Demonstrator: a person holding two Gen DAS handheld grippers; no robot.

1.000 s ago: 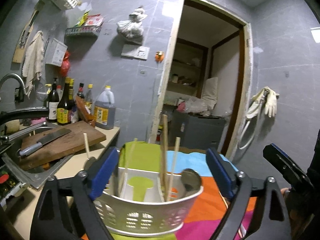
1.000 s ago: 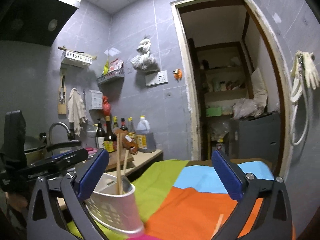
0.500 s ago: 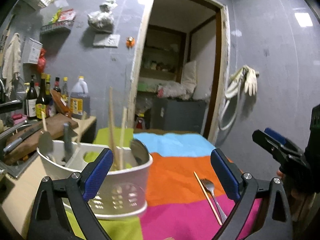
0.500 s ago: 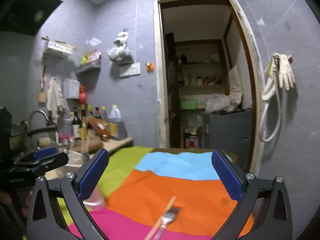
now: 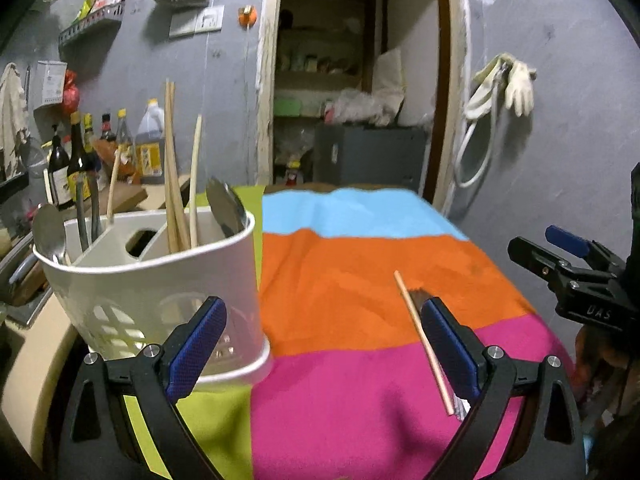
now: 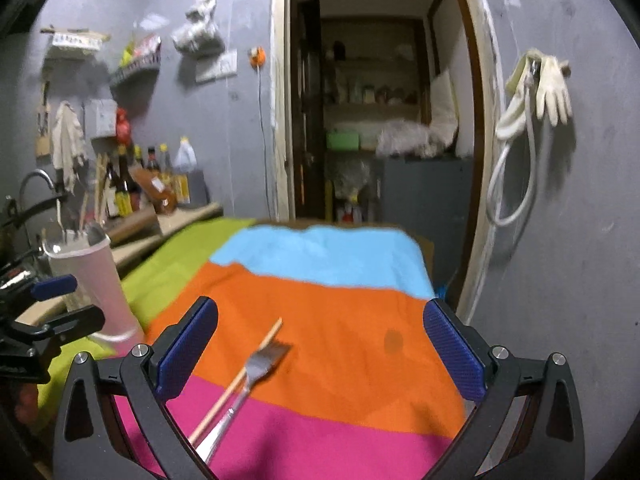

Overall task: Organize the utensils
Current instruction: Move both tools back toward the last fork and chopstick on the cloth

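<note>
Both grippers have swung from the caddy toward fork and chopstick; jaws spread, empty. Right gripper should descend, straddling the fork's neck at six o'clock.

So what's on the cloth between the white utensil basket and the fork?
Only one loose chopstick, right beside the fork. Otherwise bare striped cloth up to the basket, seen in the right wrist view.

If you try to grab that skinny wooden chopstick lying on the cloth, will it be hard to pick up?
Probably a bit fiddly. The chopstick is thin and lies flat on the soft cloth, so fingers may slide over it. It looks stiff and light, and could roll. The fork lies right beside it, so it might get nudged too.
</note>
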